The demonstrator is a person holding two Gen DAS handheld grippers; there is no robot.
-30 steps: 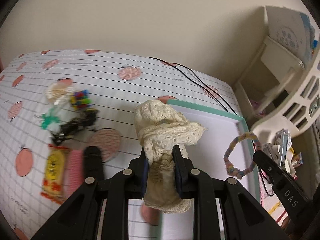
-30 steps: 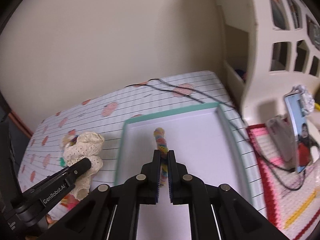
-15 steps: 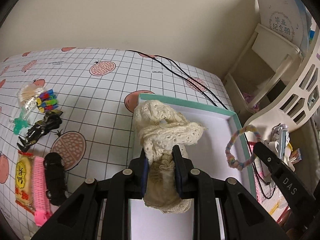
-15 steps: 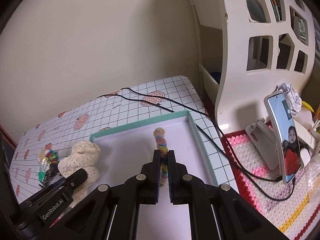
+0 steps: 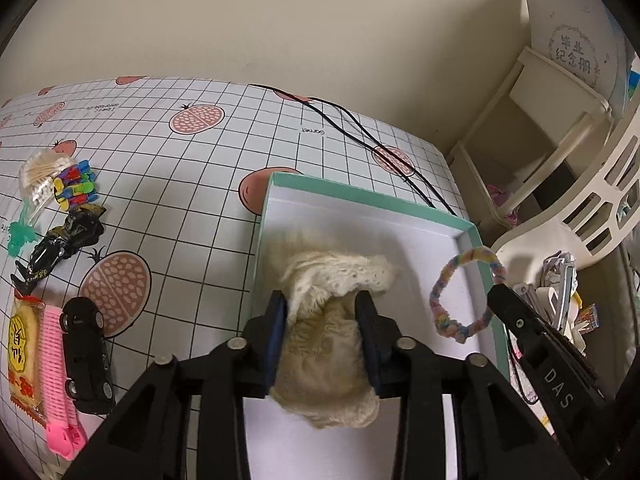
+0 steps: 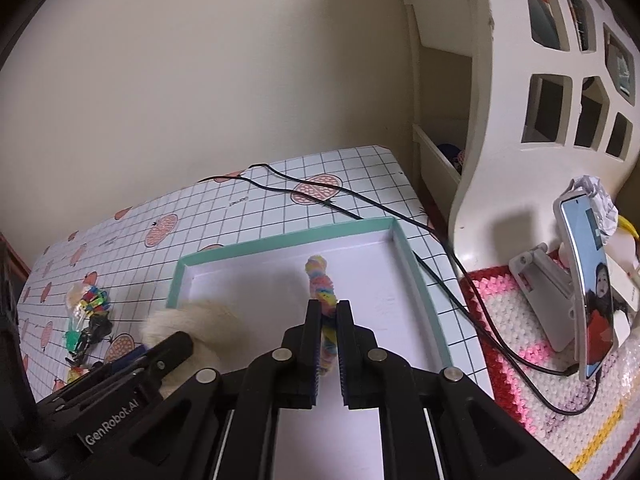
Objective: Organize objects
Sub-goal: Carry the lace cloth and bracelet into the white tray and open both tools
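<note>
**Two claws over the teal-rimmed box**

Nearest the left wrist camera, the left claw (image 5: 322, 300) has its jaws spread wider than the cream lace cloth (image 5: 332, 320) that sits between them; the cloth is blurred, so I cannot tell whether the pads press it. The cloth lies over the white floor of the teal-rimmed box (image 5: 360, 196), near its left wall. In the right wrist view the right claw (image 6: 328, 308) is clamped on the rainbow hair tie (image 6: 320, 284), which stands up from the jaws as a loop above the box (image 6: 288, 236) interior, toward its right side.

Left of the box, on the grid-patterned bench (image 5: 160, 152), lie a black toy car (image 5: 86, 352), a pink comb (image 5: 60, 380) and a yellow snack packet (image 5: 24, 356) side by side. Farther out are a second black toy vehicle (image 5: 60, 244), a green trinket (image 5: 18, 234), a cluster of coloured clips (image 5: 74, 188) and a pack of cotton swabs (image 5: 40, 178).

Beyond the box two black cables (image 6: 320, 196) cross the bench. To the right, a phone (image 6: 588, 292) leans in a stand on a crocheted mat (image 6: 560, 400), before a white shelf unit (image 6: 520, 100).
</note>
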